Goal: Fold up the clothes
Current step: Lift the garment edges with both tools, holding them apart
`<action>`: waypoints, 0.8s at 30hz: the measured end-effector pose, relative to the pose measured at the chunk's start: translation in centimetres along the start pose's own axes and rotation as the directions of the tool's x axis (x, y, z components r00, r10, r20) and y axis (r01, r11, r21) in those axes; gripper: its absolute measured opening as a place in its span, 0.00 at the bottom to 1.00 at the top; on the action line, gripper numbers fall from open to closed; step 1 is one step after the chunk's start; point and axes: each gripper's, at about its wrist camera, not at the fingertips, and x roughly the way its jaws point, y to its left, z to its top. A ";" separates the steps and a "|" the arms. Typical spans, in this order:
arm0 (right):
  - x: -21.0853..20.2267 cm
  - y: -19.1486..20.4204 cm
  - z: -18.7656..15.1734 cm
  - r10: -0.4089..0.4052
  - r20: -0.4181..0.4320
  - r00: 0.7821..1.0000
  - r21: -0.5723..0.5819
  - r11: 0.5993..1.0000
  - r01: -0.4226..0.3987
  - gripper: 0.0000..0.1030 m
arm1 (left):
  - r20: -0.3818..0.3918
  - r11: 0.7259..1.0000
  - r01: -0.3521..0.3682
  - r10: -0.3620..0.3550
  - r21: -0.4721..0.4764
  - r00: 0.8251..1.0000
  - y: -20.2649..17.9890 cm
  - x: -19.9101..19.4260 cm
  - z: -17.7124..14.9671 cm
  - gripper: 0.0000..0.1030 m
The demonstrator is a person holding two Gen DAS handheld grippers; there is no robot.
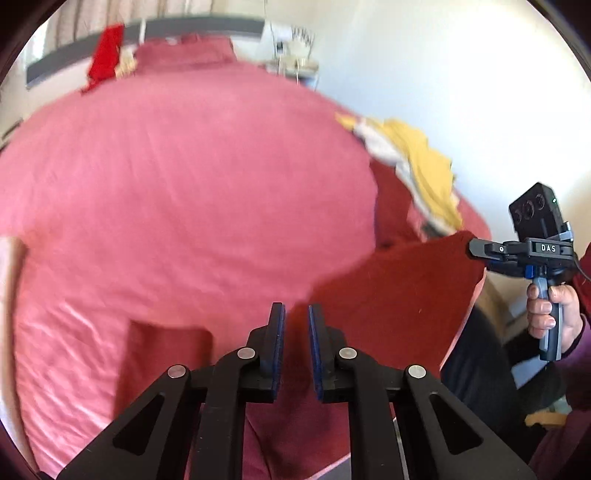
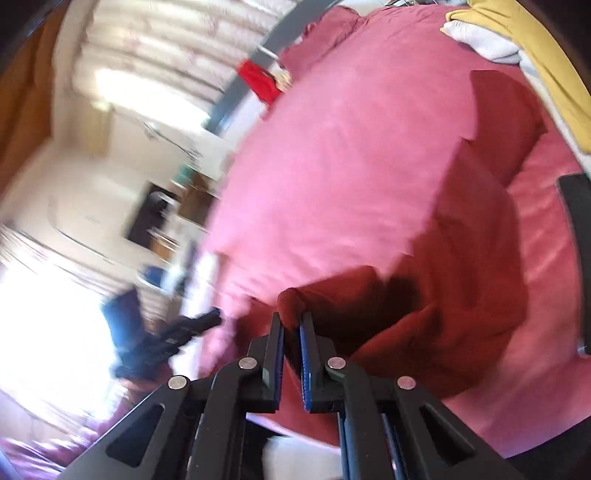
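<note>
A dark red garment (image 1: 391, 295) hangs stretched above a pink bed (image 1: 177, 177). My left gripper (image 1: 296, 314) is shut on its edge, the cloth running between the blue pads. My right gripper (image 1: 474, 248) shows at the right of the left wrist view, shut on the garment's far corner. In the right wrist view my right gripper (image 2: 292, 319) pinches a bunched fold of the red garment (image 2: 461, 258), which drapes down onto the bed (image 2: 332, 166). The left gripper (image 2: 192, 325) shows blurred at lower left.
A pile of yellow and white clothes (image 1: 417, 162) lies at the bed's right edge by the white wall. A bright red cloth (image 1: 105, 55) lies near the grey headboard (image 1: 203, 27). A window and furniture show blurred left of the bed.
</note>
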 end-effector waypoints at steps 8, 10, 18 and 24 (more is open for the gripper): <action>-0.5 8.6 1.1 0.220 -0.022 0.975 -0.120 0.968 -0.221 0.05 | 0.146 0.992 0.105 -0.113 0.064 0.983 -6.8 -3.7 -1.6 0.48; 0.2 10.0 0.8 0.084 -0.045 0.995 -0.187 0.978 -0.091 0.08 | 0.154 0.993 0.104 -0.113 0.061 0.982 -8.0 -3.1 -2.7 0.55; 1.5 2.6 -0.9 -0.299 -0.076 0.951 -0.176 0.943 0.282 0.30 | 0.018 0.982 0.005 -0.002 -0.188 1.000 -3.1 1.8 -6.5 0.56; 3.1 -0.3 -2.6 -0.399 -0.215 0.891 -0.273 0.901 0.338 0.40 | -0.059 0.994 -0.082 0.078 -0.067 0.995 1.7 4.9 -4.3 0.73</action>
